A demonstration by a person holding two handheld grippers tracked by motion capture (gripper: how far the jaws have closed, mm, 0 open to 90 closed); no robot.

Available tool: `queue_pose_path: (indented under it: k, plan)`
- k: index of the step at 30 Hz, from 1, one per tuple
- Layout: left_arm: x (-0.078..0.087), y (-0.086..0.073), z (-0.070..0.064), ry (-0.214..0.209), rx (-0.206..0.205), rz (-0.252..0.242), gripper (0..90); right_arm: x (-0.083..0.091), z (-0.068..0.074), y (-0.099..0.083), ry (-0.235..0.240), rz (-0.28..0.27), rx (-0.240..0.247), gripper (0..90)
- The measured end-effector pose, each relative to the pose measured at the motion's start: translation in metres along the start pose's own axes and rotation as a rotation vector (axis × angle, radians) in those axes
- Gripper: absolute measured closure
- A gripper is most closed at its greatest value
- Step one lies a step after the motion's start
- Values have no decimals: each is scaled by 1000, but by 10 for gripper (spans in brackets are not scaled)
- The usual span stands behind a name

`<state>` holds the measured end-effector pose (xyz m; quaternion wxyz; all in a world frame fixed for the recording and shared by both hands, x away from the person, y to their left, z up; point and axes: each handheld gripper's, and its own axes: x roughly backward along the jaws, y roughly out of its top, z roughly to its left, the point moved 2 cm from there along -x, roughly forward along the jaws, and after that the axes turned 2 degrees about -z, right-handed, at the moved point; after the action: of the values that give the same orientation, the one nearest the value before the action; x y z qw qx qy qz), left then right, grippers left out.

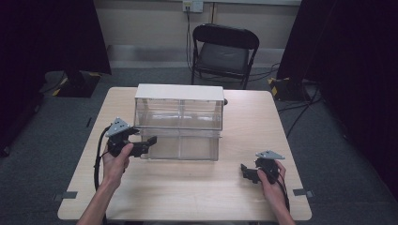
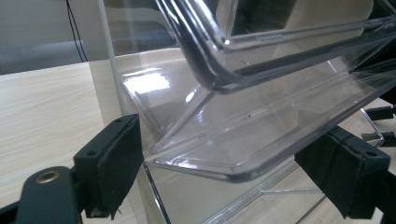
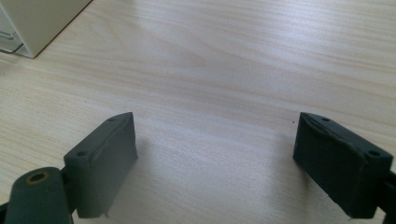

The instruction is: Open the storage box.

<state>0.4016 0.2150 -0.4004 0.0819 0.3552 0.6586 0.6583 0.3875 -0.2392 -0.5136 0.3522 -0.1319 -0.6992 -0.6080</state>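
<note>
Black folding chair (image 1: 224, 51) sits behind the wooden table (image 1: 187, 197), grey carpet (image 1: 47, 154) all round, dark curtains (image 1: 347, 56) both sides, pale wall (image 1: 150, 18) beyond.

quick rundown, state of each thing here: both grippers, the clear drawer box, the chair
left gripper: open, jaws on either side of a lower drawer's front edge, not clamped
right gripper: open, nothing between its jaws, over bare table
clear drawer box: upright on the table; a lower drawer looks pulled out a bit
folding chair: unfolded, unoccupied, behind the table
</note>
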Motion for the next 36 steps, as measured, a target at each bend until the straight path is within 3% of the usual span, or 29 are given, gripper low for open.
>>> queue_pose_path:
  k: [5, 18, 36]
  plan:
    - [0, 4, -1, 7, -12, 6, 148, 0, 0, 0, 0, 0, 0, 125]
    - [-3, 5, 0, -20, 14, -4, 109, 0, 0, 0, 0, 0, 0, 125]
    - [-4, 6, 1, -18, 19, 4, 104, 0, 0, 0, 0, 0, 0, 126]
